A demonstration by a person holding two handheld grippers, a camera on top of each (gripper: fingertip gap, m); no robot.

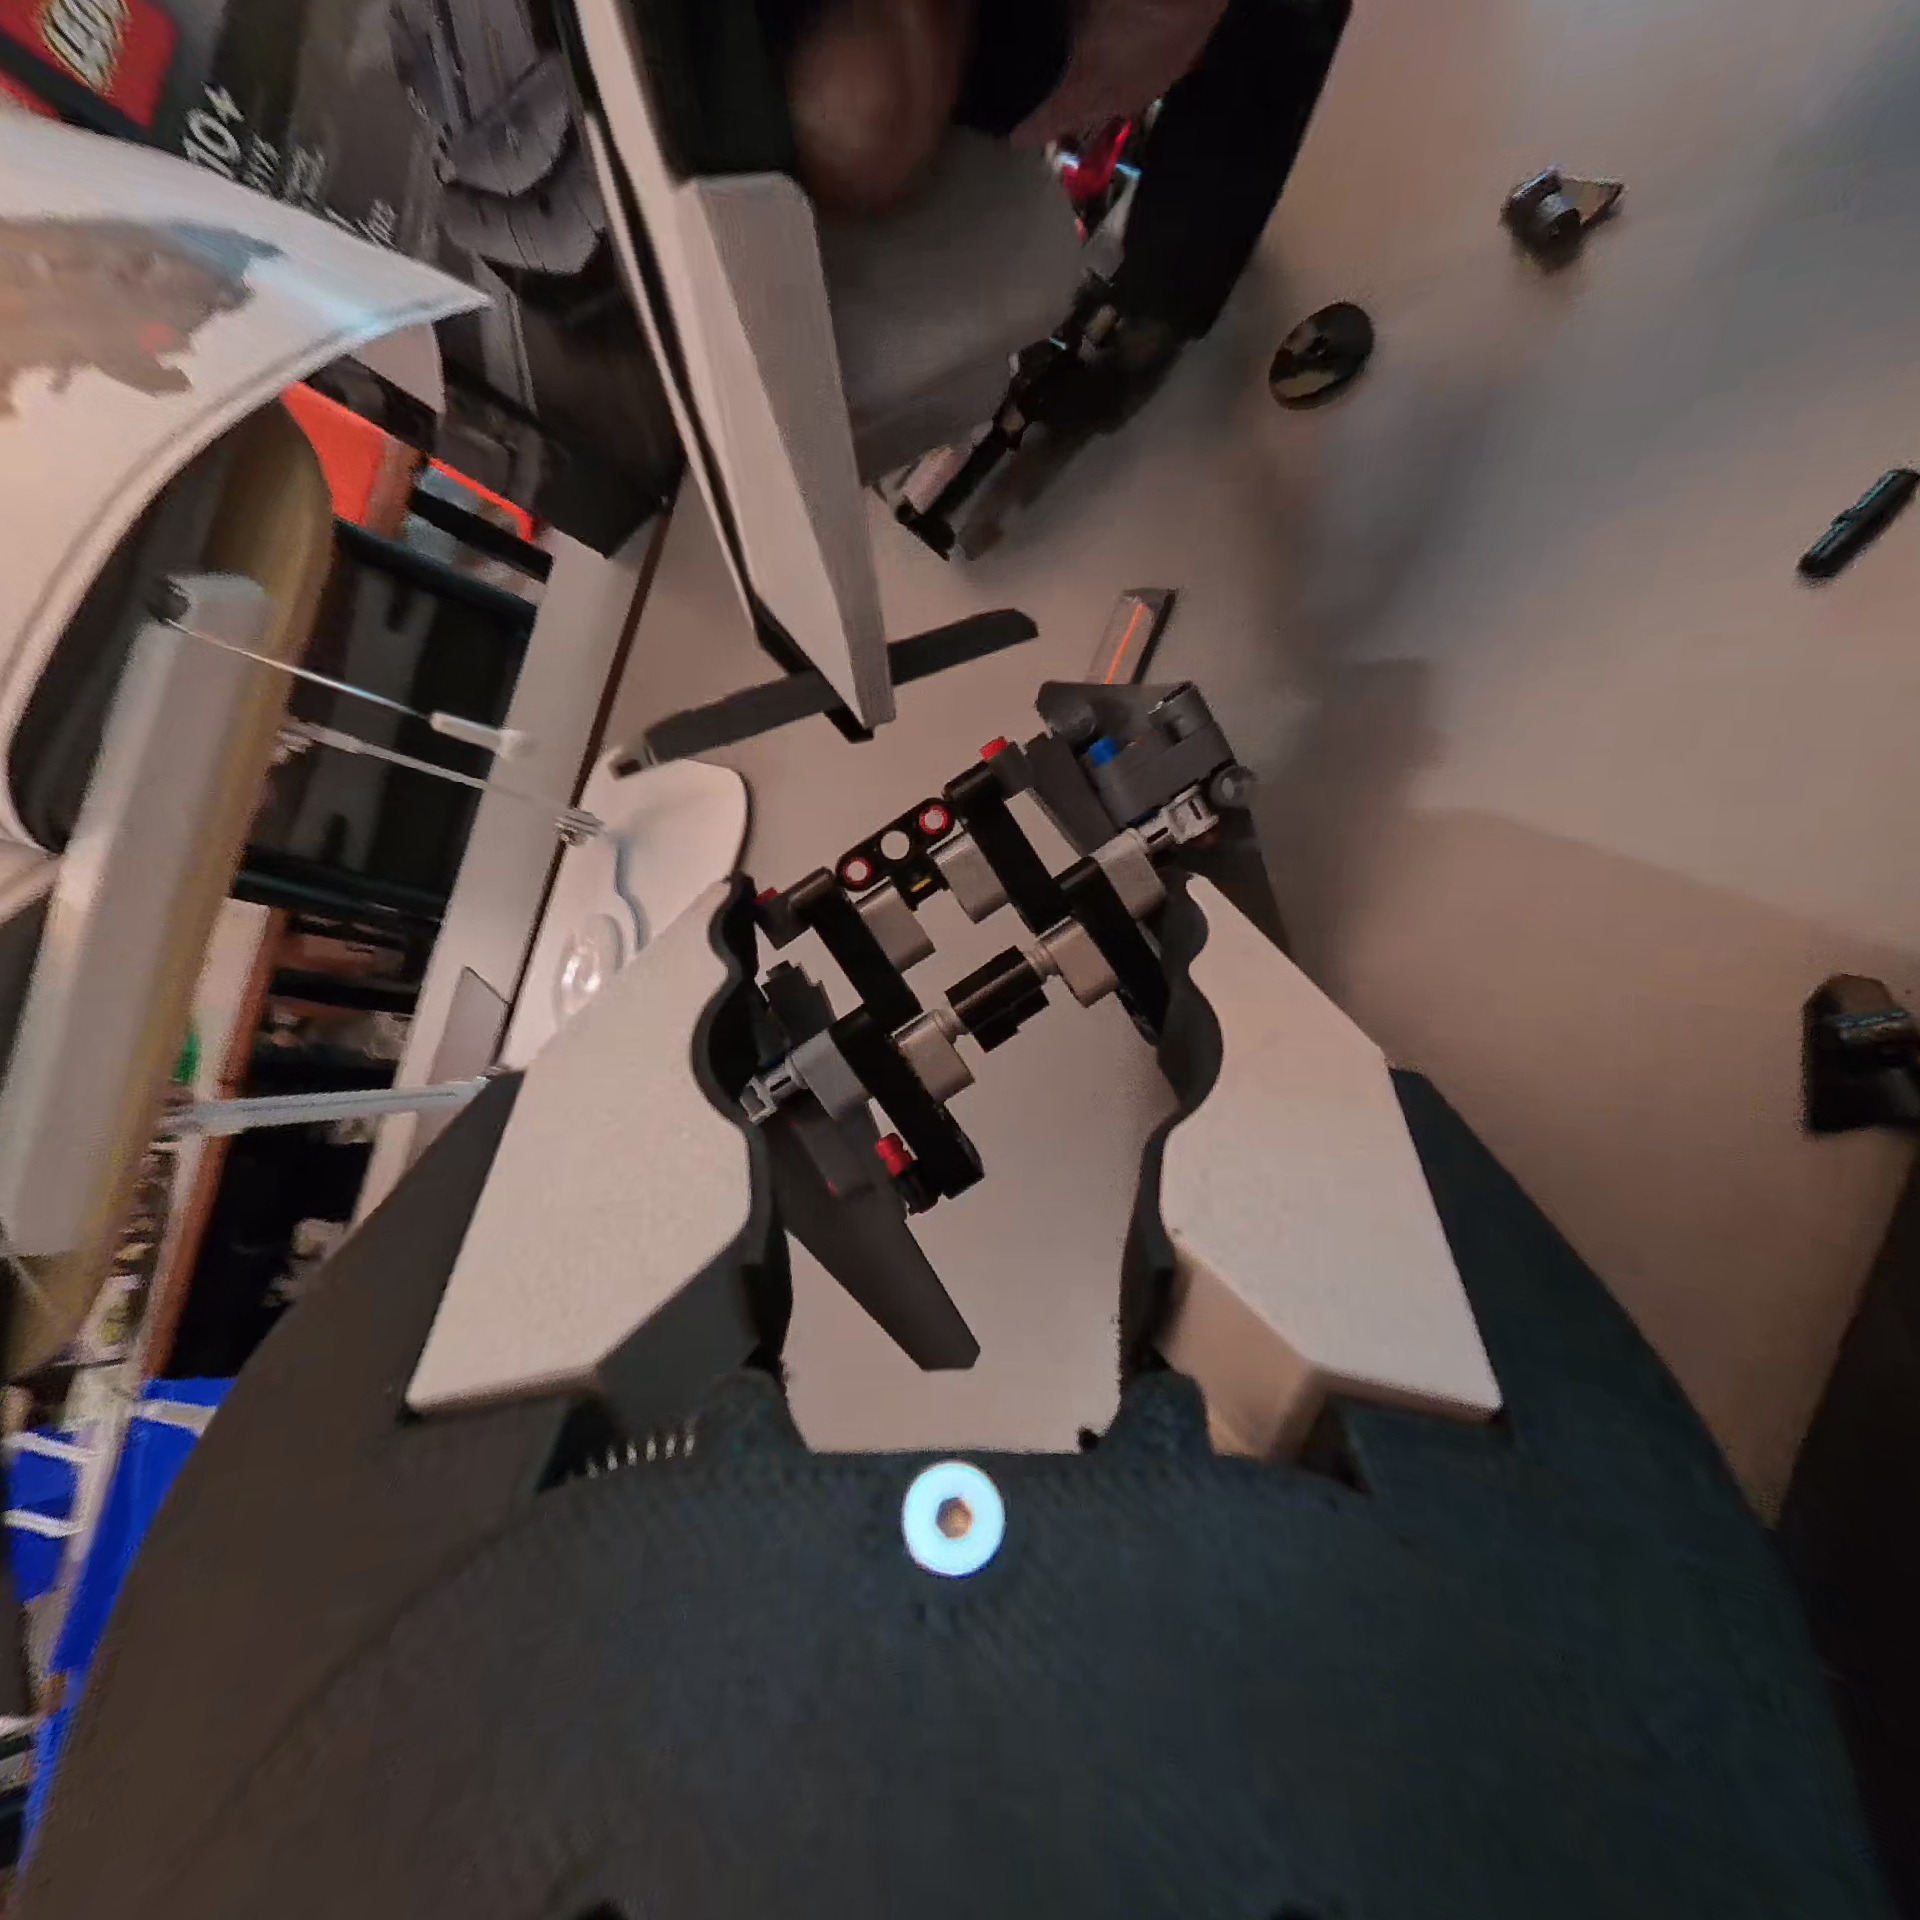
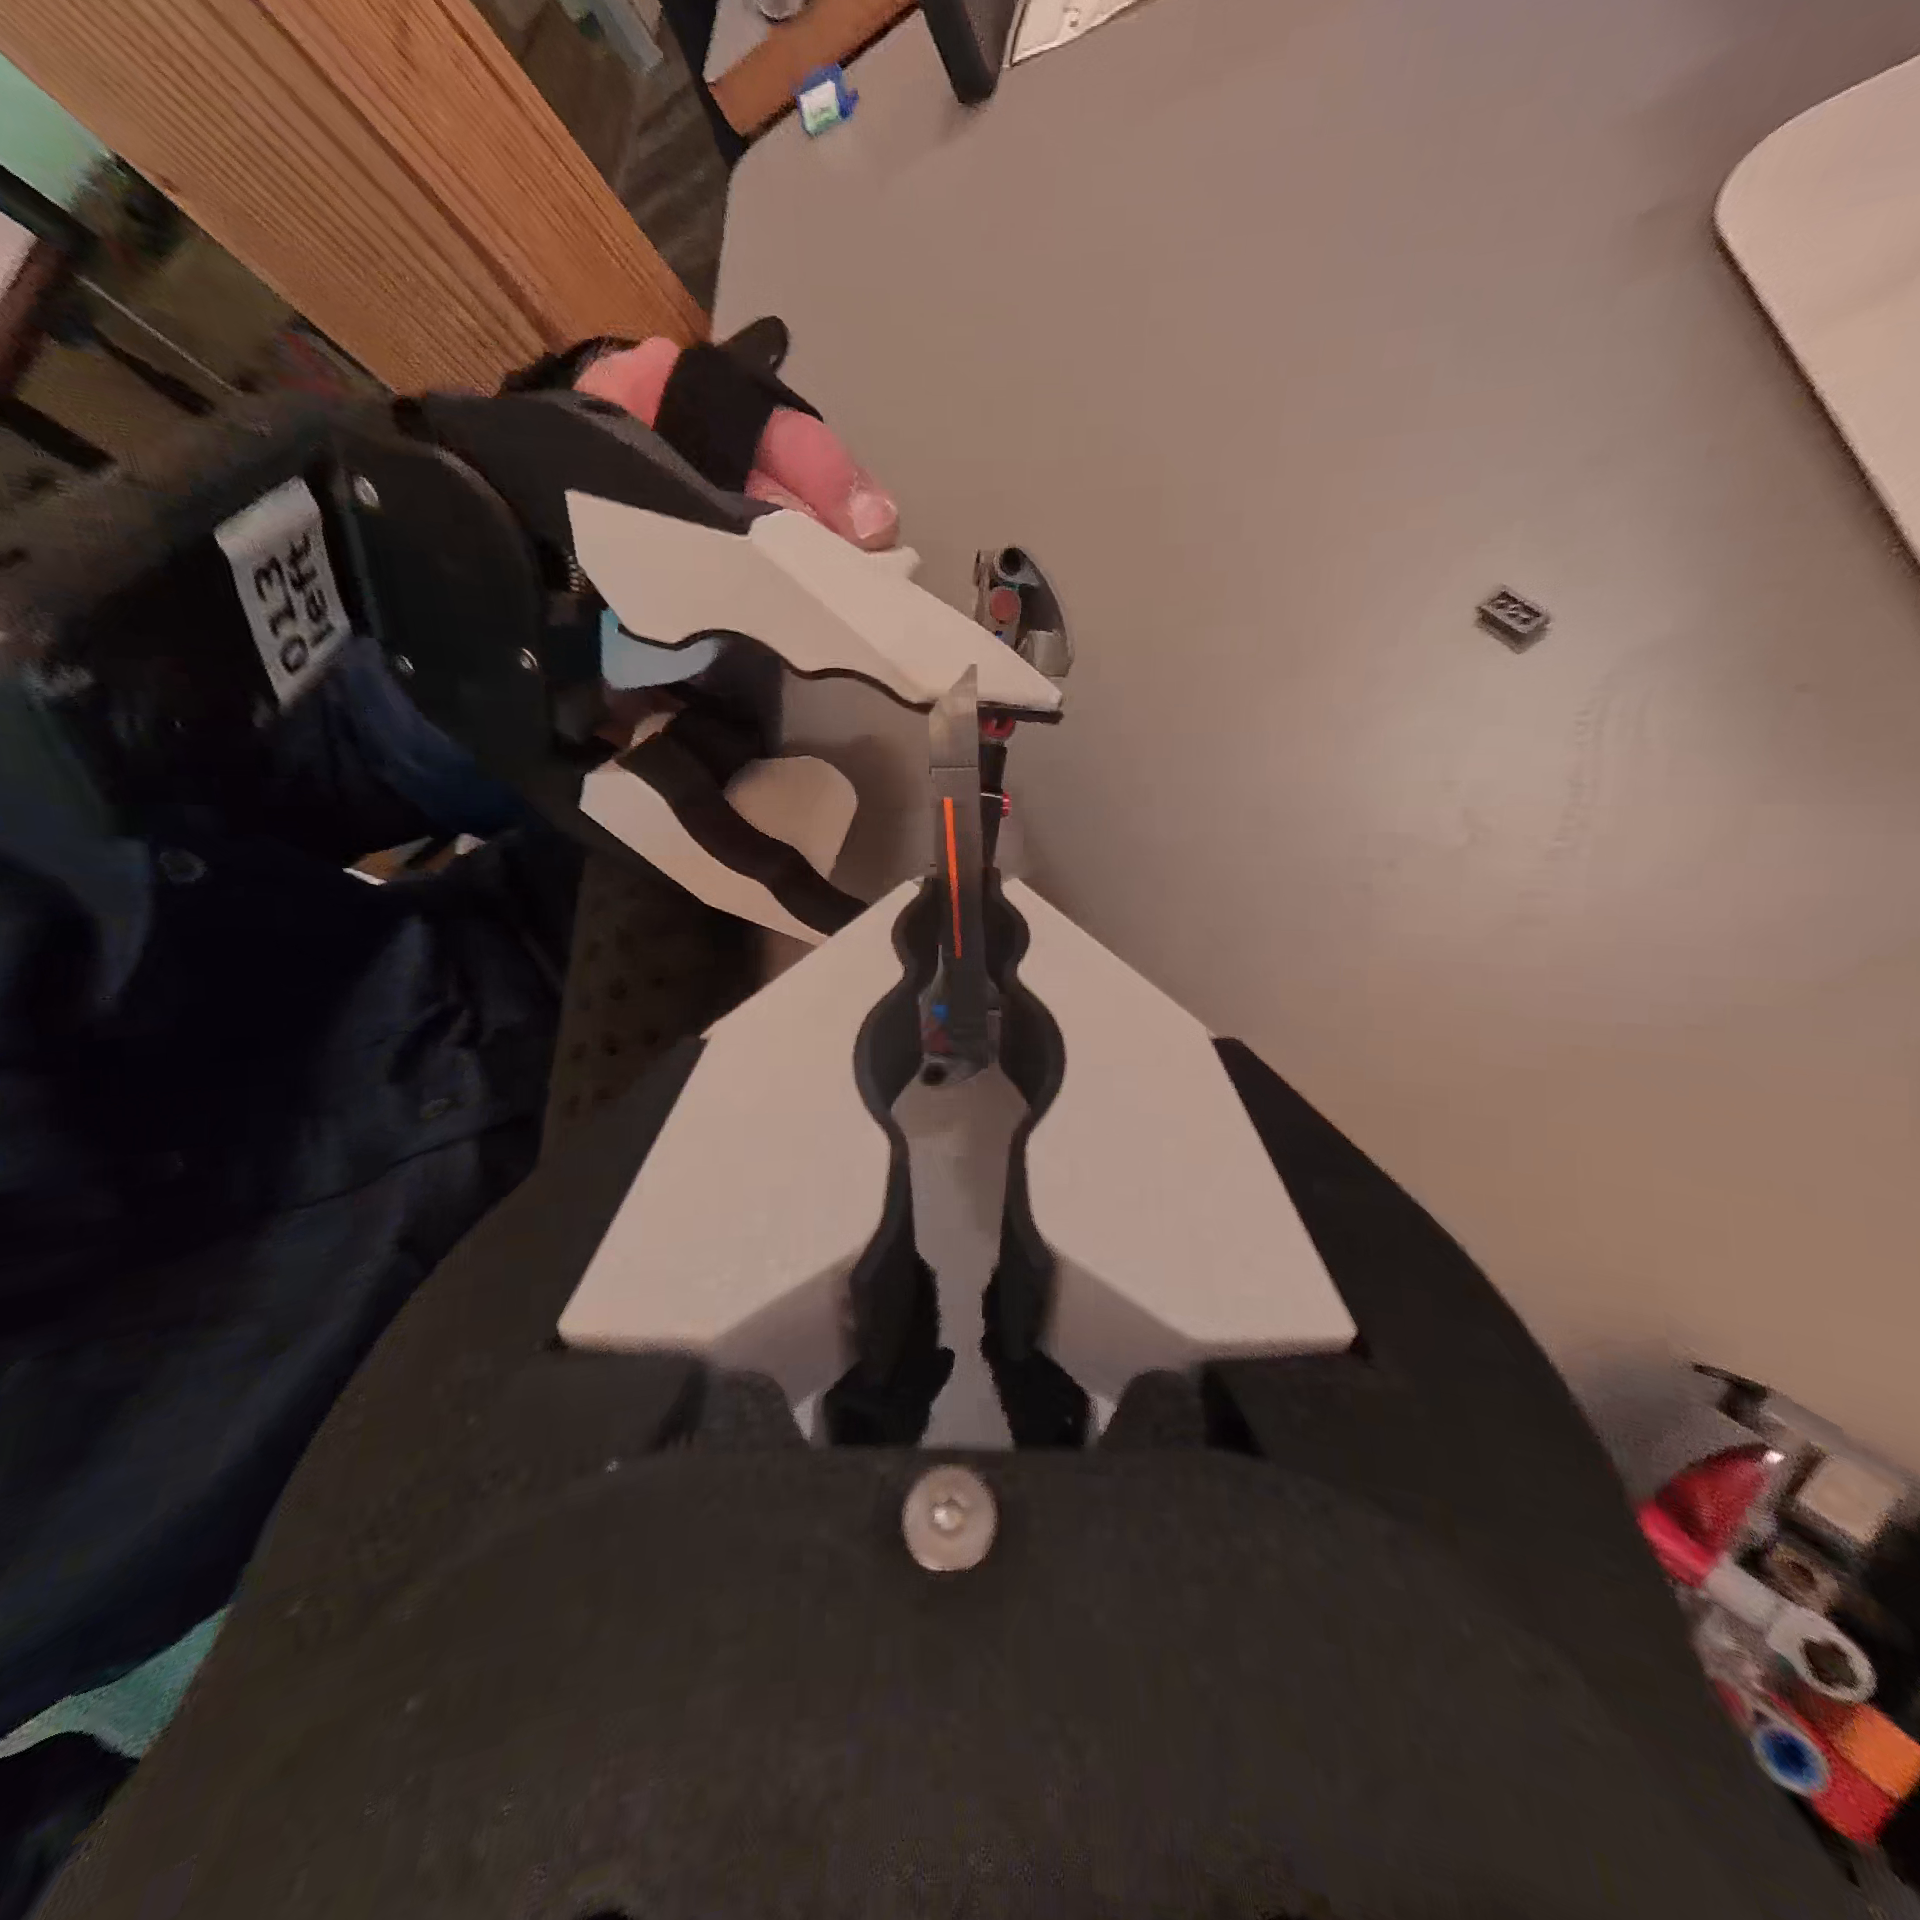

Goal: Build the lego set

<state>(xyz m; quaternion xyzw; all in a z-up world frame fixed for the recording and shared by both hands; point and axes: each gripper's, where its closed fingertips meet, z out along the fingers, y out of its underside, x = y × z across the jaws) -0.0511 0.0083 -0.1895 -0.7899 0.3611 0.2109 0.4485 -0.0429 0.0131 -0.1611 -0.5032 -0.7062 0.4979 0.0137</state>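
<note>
Black-and-grey frame [image 1: 966, 966] sits clamped across the left gripper [image 1: 961, 914], jaws part-closed on its ends, lifted off the table [image 1: 1558, 727] for access. Right view: right gripper [image 2: 961, 894] pinched nearly closed on a grey panel [image 2: 961, 821] — edge-on, aimed toward the frame.

Wooden cabinet [image 2: 395, 177], blue bin [image 1: 73, 1538].

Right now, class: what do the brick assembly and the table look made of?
Brick assembly: likely moulded plastic, black and grey with red pins, faintly glossy. Table: smooth matt grey top, possibly laminate; its core cannot be told.
</note>
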